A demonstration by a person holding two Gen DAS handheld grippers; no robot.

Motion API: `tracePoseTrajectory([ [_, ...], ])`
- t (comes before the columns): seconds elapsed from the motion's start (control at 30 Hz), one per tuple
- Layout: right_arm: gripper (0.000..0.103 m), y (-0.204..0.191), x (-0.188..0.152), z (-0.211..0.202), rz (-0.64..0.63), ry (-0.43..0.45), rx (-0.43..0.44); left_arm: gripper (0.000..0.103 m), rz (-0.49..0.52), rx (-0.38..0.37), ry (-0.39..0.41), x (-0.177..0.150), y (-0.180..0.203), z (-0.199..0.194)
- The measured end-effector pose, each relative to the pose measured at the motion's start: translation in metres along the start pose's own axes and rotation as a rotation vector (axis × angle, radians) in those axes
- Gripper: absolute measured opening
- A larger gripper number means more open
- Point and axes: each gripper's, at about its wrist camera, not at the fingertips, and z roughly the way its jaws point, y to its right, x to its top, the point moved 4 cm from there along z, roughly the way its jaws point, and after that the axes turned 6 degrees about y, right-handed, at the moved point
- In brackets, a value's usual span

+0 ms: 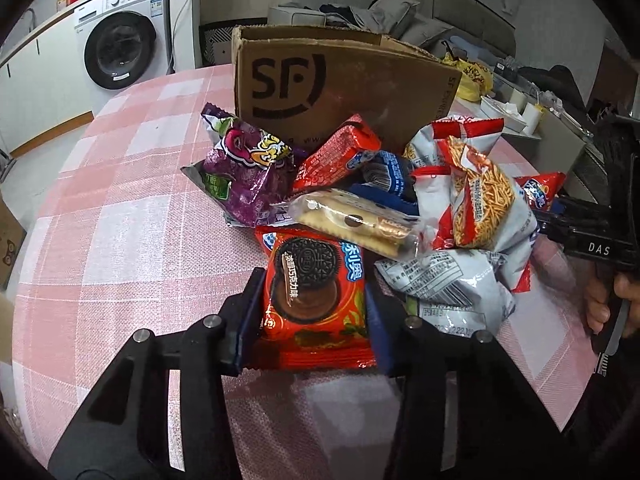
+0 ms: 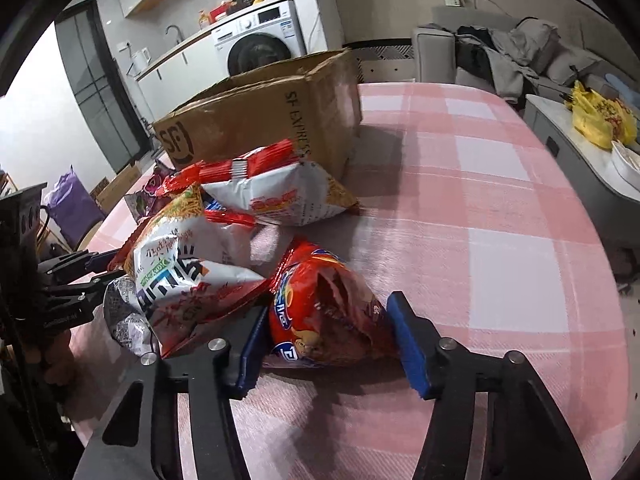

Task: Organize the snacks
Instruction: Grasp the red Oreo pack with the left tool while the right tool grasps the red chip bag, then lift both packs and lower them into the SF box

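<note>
Left gripper (image 1: 314, 316) clamped on the red Oreo packet (image 1: 314, 292), blue pads pressing both long edges, packet's long axis running straight ahead toward the cardboard box (image 1: 340, 84). Right gripper (image 2: 326, 336) set about the red crinkled snack bag (image 2: 328, 312); left pad touching the bag, right pad at its far edge, contact there too close to call, so probably a grip just forming. Bag's long axis also pointing roughly boxward.

Beyond the Oreo packet, nearer the box: a clear-wrapped biscuit pack (image 1: 356, 220) lying crosswise, touching the Oreo packet's far end, then a purple bag (image 1: 244, 172) and a red wafer pack (image 1: 340, 152) leaning at the box's front wall. Right of the box front, two silver-and-red noodle snack bags (image 1: 472, 196) heaped together, between the two grippers.

Box open-topped, directly ahead of the left gripper, ahead and to the left of the right one; left hand's load the nearer. Likely next: lift and carry over the front wall, minding the biscuit pack resting against the Oreo packet.
</note>
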Motion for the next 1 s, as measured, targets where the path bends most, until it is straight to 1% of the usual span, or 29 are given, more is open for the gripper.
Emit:
tracePoseTrajectory([
  [0.2,0.049,0.009,-0.005,-0.017,0.007,0.036,-0.038,0.043,-0.024,-0.005,0.020,-0.007,-0.006,-0.016],
  [0.4,0.048,0.011,-0.006,-0.031,0.006,0.074,-0.043,0.043,-0.042,-0.007,0.040,-0.012,-0.012,-0.029],
  [0.63,0.047,0.015,-0.001,-0.049,0.016,0.129,-0.060,0.043,-0.051,-0.010,0.088,-0.011,-0.015,-0.045],
  [0.77,0.047,0.017,0.002,-0.057,0.023,0.162,-0.061,0.043,-0.053,-0.013,0.115,-0.006,-0.014,-0.055],
  [1.0,0.047,0.005,0.010,-0.071,0.010,0.230,-0.019,0.043,-0.066,0.001,0.163,0.001,-0.013,-0.068],
])
